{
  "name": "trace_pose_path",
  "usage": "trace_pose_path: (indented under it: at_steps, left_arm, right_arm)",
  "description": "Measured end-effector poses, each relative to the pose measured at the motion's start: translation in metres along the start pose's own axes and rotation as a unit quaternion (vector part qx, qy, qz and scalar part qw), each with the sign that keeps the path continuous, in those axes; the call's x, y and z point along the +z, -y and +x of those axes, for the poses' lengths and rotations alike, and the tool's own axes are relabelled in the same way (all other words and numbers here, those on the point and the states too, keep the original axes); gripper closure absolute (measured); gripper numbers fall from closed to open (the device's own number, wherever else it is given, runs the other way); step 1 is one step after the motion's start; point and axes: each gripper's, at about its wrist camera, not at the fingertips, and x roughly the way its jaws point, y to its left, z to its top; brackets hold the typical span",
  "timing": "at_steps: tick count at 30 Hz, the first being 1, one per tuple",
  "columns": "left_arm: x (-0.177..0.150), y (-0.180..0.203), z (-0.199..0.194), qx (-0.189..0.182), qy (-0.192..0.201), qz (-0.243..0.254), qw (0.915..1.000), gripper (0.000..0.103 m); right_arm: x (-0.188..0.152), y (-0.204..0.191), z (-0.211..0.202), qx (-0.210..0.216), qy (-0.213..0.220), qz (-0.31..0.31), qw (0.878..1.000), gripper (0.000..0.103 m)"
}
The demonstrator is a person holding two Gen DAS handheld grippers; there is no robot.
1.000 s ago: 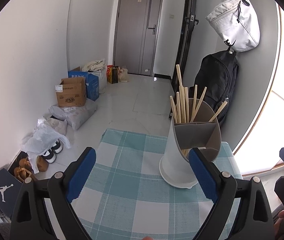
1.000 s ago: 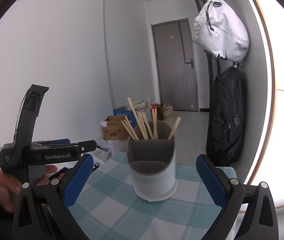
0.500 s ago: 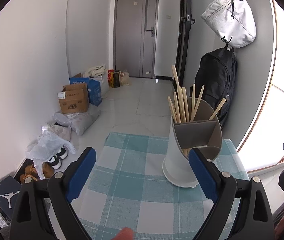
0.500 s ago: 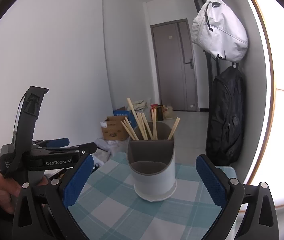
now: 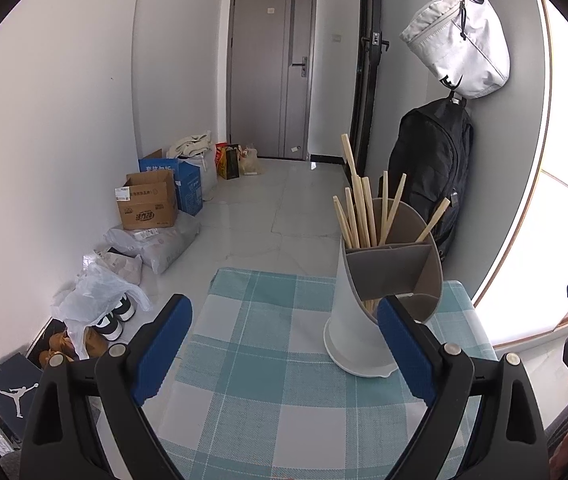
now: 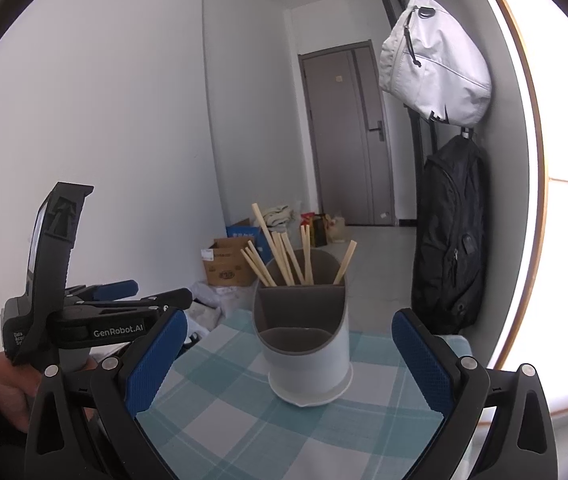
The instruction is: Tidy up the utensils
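A white and grey utensil holder (image 5: 367,320) (image 6: 311,356) stands upright on the teal checked tablecloth (image 5: 268,404) (image 6: 240,420). Several wooden chopsticks (image 5: 357,216) (image 6: 282,256) stick out of its rear compartment; the front compartment looks empty. My left gripper (image 5: 284,344) is open with nothing between its blue pads, and the holder sits just beyond its right pad. My right gripper (image 6: 287,356) is open too, with the holder centred beyond it and apart from both pads. In the right wrist view a hand (image 6: 8,384) holds the left gripper (image 6: 162,291) to the left of the holder.
A black backpack (image 5: 431,168) and a white bag (image 5: 463,36) hang on the wall right of the table. Cardboard boxes (image 5: 148,204), plastic bags and shoes (image 5: 116,320) lie on the floor to the left. A grey door (image 5: 272,68) closes the far end.
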Motion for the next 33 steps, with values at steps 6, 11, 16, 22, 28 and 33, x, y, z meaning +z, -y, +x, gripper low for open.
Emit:
trace_pose_path:
  at_steps: [6,11,16,22,28,33]
  left_arm:
    - [0.0002,0.0007,0.0000,0.002,0.001,0.000,1.0000,0.012]
    - [0.0002,-0.0018,0.0005,0.001,-0.001,-0.007,1.0000,0.012]
    - [0.0003,-0.0031,0.0011,0.003,-0.003,-0.010,0.9999,0.012]
    - [0.0004,-0.0037,0.0010,0.000,-0.003,-0.012,0.9999,0.012]
    - [-0.0005,-0.0016,0.0004,-0.002,-0.004,-0.007,1.0000,0.012]
    - [-0.0014,-0.0018,0.0014,-0.001,-0.009,-0.006,0.9999,0.012]
  right_arm:
    - [-0.0004,-0.0007,0.0016,-0.002,-0.003,-0.007,1.000,0.000]
    - [-0.0009,-0.0010,0.0024,-0.002,-0.006,-0.006,1.000,0.000]
    - [-0.0019,-0.0001,0.0053,-0.002,-0.011,-0.002,1.000,0.000]
    - [-0.0021,-0.0001,0.0056,-0.002,-0.012,-0.002,1.000,0.000]
    - [-0.0022,0.0000,0.0059,-0.002,-0.013,-0.001,1.000,0.000]
    - [-0.0026,0.0004,0.0062,-0.003,-0.015,0.000,1.000,0.000]
